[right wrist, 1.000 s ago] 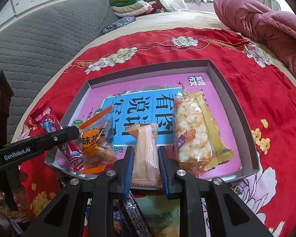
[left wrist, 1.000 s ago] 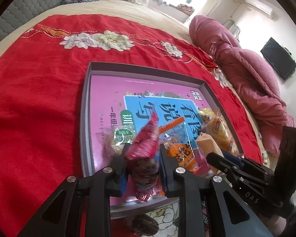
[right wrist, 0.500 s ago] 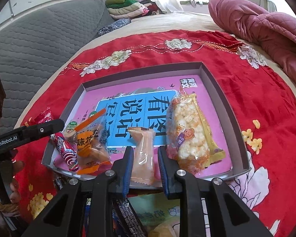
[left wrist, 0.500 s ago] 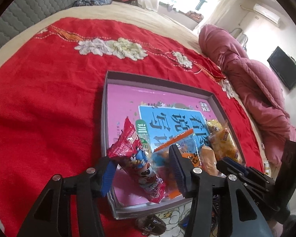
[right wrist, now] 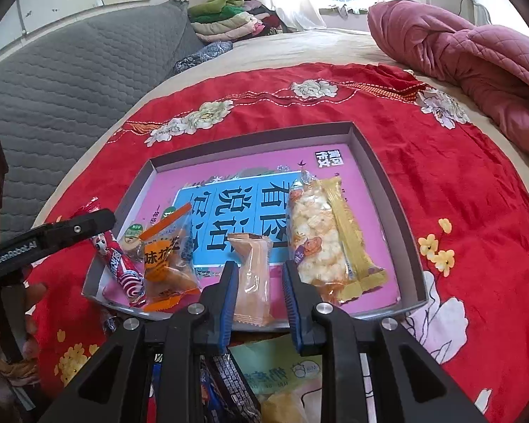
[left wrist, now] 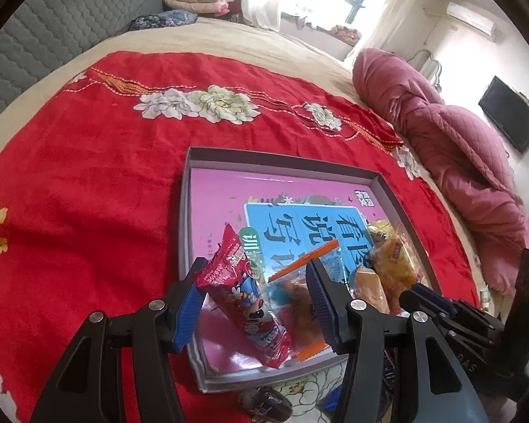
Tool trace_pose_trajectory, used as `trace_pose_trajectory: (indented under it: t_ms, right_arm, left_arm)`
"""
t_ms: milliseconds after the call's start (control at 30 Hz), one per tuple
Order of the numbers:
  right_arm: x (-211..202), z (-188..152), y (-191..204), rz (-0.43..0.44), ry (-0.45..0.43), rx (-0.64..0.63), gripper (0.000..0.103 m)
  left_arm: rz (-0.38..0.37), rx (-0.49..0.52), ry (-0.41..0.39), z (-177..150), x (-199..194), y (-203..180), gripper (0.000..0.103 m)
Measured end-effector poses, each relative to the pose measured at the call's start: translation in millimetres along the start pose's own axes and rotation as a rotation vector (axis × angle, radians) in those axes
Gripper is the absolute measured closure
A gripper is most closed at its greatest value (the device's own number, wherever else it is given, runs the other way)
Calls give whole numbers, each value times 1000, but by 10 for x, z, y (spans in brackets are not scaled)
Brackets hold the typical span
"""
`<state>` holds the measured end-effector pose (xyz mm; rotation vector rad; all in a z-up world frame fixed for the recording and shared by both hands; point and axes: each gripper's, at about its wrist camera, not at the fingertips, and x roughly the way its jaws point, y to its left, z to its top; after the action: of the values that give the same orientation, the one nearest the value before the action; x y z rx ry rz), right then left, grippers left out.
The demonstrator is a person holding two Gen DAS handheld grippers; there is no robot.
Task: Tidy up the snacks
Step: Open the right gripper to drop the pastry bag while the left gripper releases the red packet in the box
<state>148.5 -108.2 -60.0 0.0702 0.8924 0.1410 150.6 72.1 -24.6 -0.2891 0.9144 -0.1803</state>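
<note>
— What worries you?

— My left tongs [left wrist: 255,298] gape around the red pack [left wrist: 245,294] in the tray's [left wrist: 185,211] near corner; a pad could drag it out.

— The right?

— Right tongs [right wrist: 258,298], spread, flank the tan pack [right wrist: 252,275]; same risk.

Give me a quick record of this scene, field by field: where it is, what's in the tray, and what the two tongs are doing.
Setting: red cloth on a bed
Tray: holds snacks in a row
Snacks, from the left: red packet, orange packet, beige packet, yellow rice bar
Left tongs: open, around the red packet
Right tongs: open, either side of the beige packet
Loose: more packets in front of the tray
</note>
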Motion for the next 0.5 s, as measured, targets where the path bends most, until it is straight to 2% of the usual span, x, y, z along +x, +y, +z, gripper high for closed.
trace_pose_trajectory:
  t_ms: [300, 400, 500]
  right_arm:
    - [-80, 32, 1, 6, -17, -3, 77]
    - [-123, 39, -11, 0, -24, -10, 73]
    - [-173, 60, -42, -2, -47, -3, 68]
  left_arm:
    - [2, 38, 23, 116, 287, -122, 44]
    - [-8, 46, 30, 126, 324, -141, 44]
    - [-26, 55, 22, 129, 288, -169, 35]
